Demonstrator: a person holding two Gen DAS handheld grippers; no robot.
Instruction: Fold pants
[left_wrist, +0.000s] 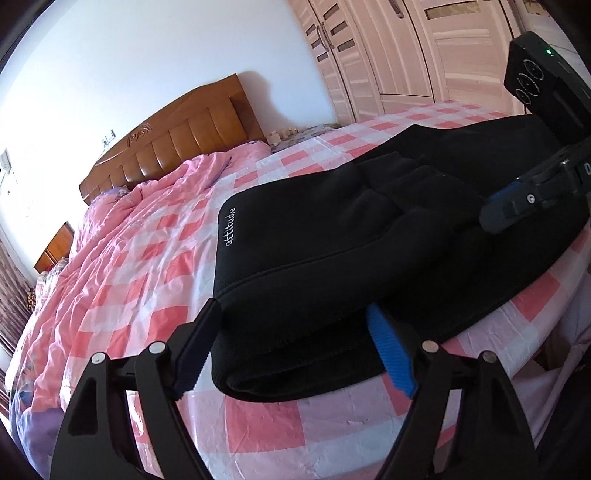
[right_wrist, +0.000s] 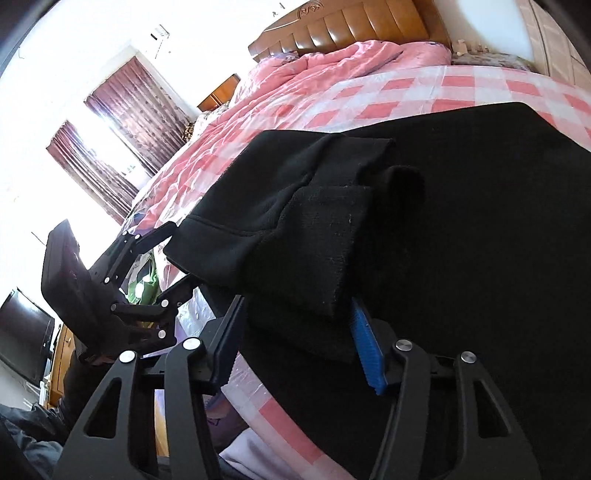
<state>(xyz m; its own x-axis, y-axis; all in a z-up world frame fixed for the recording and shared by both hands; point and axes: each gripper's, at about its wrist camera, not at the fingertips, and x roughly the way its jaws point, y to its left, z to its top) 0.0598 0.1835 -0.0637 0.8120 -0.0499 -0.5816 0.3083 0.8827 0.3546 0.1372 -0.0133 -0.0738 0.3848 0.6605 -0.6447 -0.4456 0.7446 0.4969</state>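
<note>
I am looking from the left wrist camera, low over the bed's (left_wrist: 155, 258) near edge, facing the headboard (left_wrist: 177, 147) and wardrobe (left_wrist: 406, 48). The right wrist camera is sitting closer, facing the headboard and curtained window (right_wrist: 118, 147). Both are sharing the black pants (left_wrist: 351, 251), and each is catching the other gripper.

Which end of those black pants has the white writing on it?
The wide end of the black pants, by the left hand-held gripper; the ribbed cuffs show none.
</note>
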